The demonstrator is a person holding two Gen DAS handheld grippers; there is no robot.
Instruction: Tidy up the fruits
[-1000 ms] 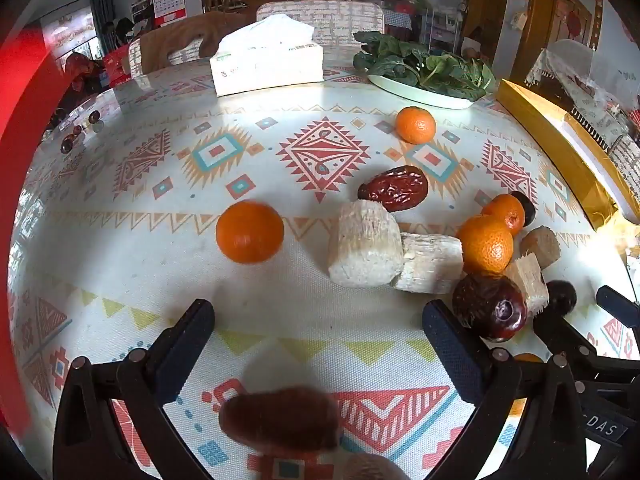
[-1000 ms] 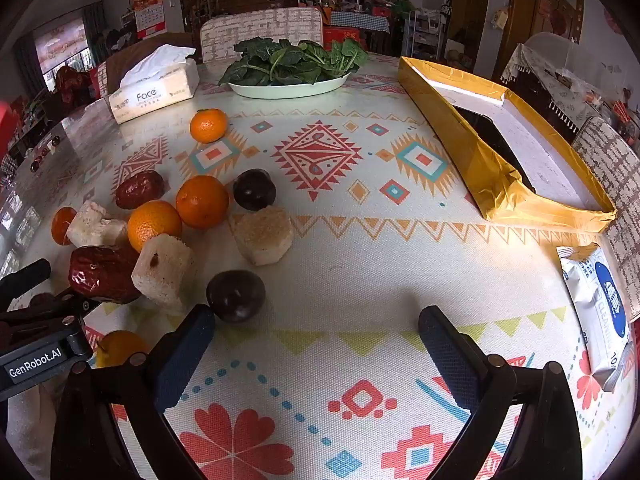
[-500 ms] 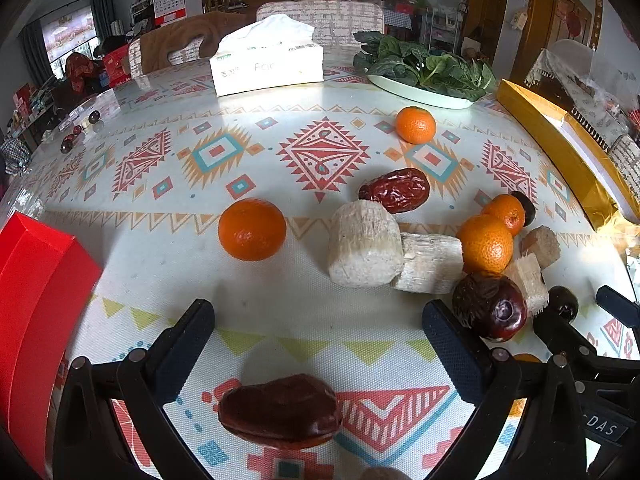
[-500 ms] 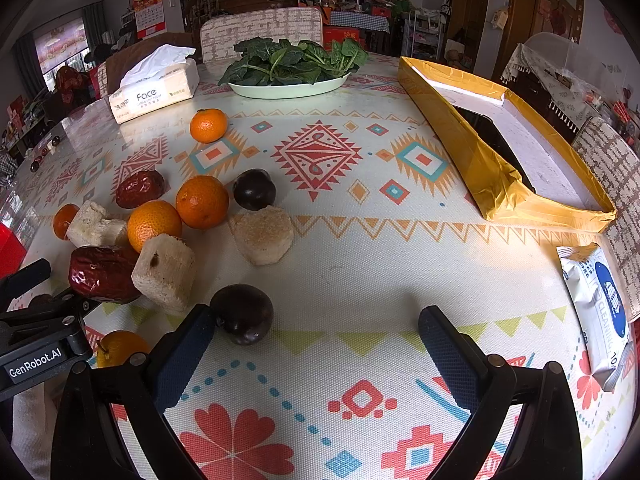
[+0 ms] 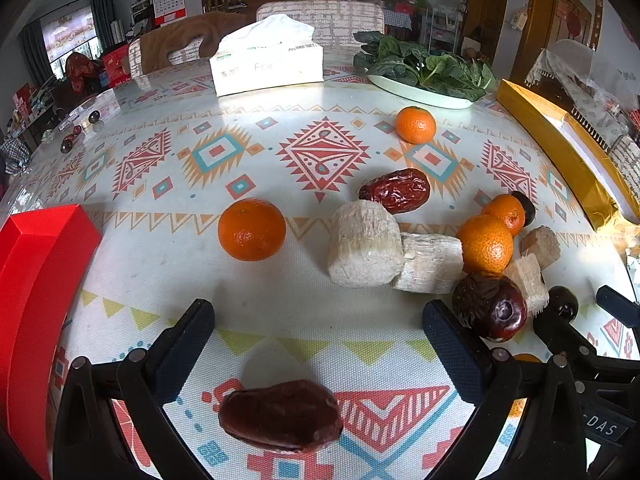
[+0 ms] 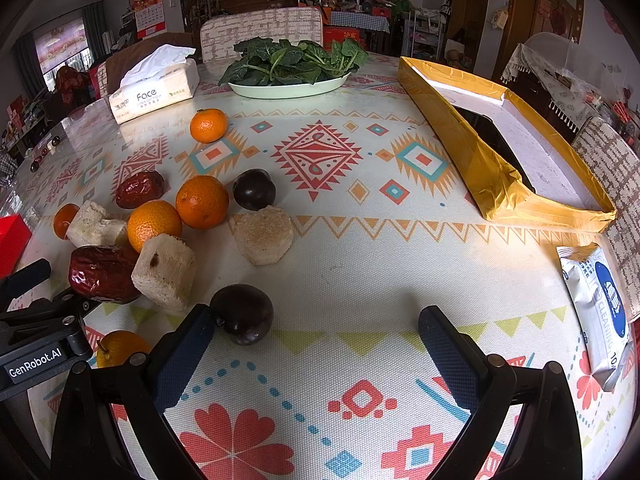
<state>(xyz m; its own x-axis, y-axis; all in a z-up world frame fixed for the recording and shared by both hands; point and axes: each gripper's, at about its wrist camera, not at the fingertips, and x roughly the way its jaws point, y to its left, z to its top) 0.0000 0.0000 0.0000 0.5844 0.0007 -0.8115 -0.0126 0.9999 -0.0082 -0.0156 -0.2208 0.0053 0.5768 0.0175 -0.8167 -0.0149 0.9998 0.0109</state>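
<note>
Tongs, left [image 5: 318, 344]: I see them spread wide, pinching nothing; a dark red jujube [image 5: 281, 415] lies on the surface [image 5: 280, 312] between their arms, close to the camera.
Tongs, right [image 6: 316, 344]: spread as well, empty; a dark plum [image 6: 243, 313] sits touching the inner face of my left-hand finger [image 6: 182, 354].
Fruit heap: mandarins [image 6: 202, 201], pale sugarcane chunks [image 6: 165, 271] and a wrinkled jujube [image 6: 103, 273] crowd together left of the plum.
Lone mandarin [image 5: 252, 229]: apart from the heap, ahead of my left tongs.
Red box [image 5: 36, 280]: at the left edge.
Gold tray [image 6: 508, 148]: far right, well apart from the fruit.
</note>
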